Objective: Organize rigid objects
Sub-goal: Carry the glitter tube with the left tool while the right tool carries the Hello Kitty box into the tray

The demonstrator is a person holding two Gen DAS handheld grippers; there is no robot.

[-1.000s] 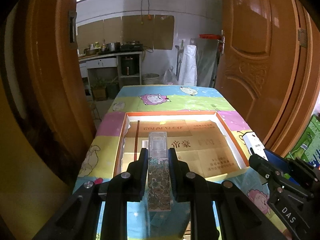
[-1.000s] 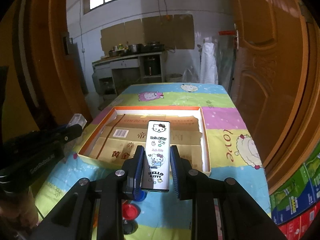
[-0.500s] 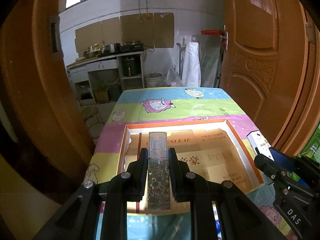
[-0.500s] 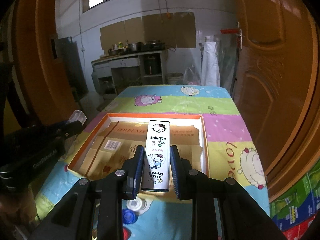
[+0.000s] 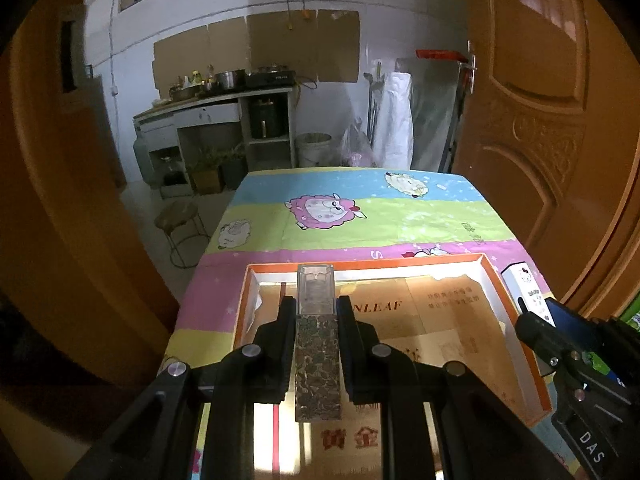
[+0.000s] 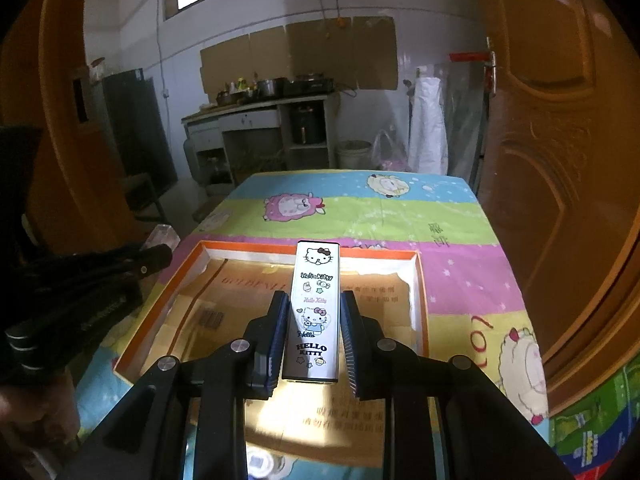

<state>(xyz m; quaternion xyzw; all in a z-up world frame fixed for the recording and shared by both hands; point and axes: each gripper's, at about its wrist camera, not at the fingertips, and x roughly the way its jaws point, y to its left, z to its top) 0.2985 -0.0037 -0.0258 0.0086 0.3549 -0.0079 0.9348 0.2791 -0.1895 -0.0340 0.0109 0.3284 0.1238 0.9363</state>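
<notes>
From the left wrist, we saw our left claw (image 5: 317, 334) clamped on a clear-capped patterned case (image 5: 318, 356), held over the near part of the orange-rimmed tray (image 5: 490, 266) on the worktop (image 5: 360, 216). From the right wrist, our right claw (image 6: 314, 334) gripped a white cartoon-cat box (image 6: 314, 312) above that same tray (image 6: 418, 280).

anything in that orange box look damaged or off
Yes: the cardboard liner on the floor of the orange box has a ragged, torn far edge, and a loose flap curls up near the left wall. Otherwise nothing stands out.
</notes>
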